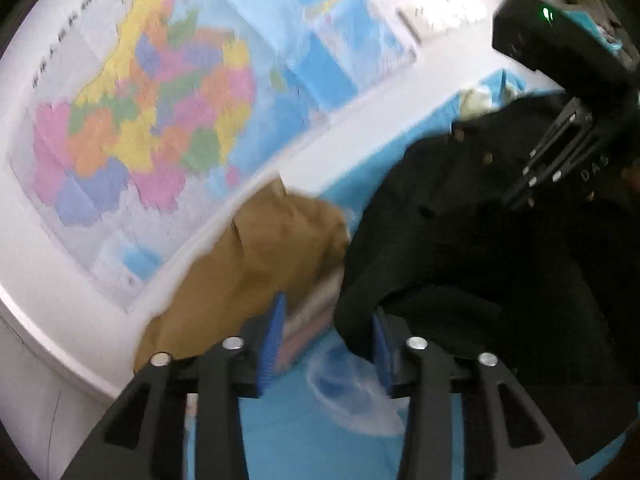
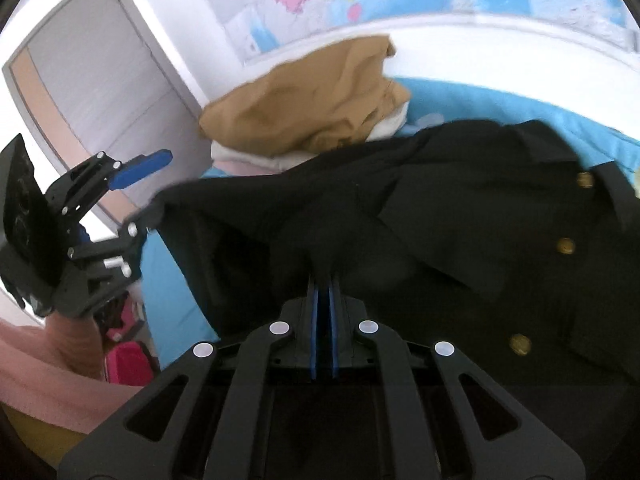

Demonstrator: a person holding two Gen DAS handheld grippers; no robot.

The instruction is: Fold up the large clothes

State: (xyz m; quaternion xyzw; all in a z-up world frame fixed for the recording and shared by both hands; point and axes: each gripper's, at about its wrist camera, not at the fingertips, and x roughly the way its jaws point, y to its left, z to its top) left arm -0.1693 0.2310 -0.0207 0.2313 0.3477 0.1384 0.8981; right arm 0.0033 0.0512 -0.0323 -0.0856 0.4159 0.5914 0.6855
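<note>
Your black coat [image 2: 460, 216] (gold buttons, dense cloth) hangs partly lifted over the blue-covered surface [image 2: 480, 100], beside a tan garment [image 2: 312, 108]. It looks heavy and limp; grip hems, not buttons. Your right gripper [image 2: 323, 280] has its jaws closed on a fold; your left gripper [image 1: 326, 320] stands open, cloth draped over one finger.

matt black cloth coat [image 2: 460, 208] with shiny brass-look buttons [image 2: 566, 245].
</note>
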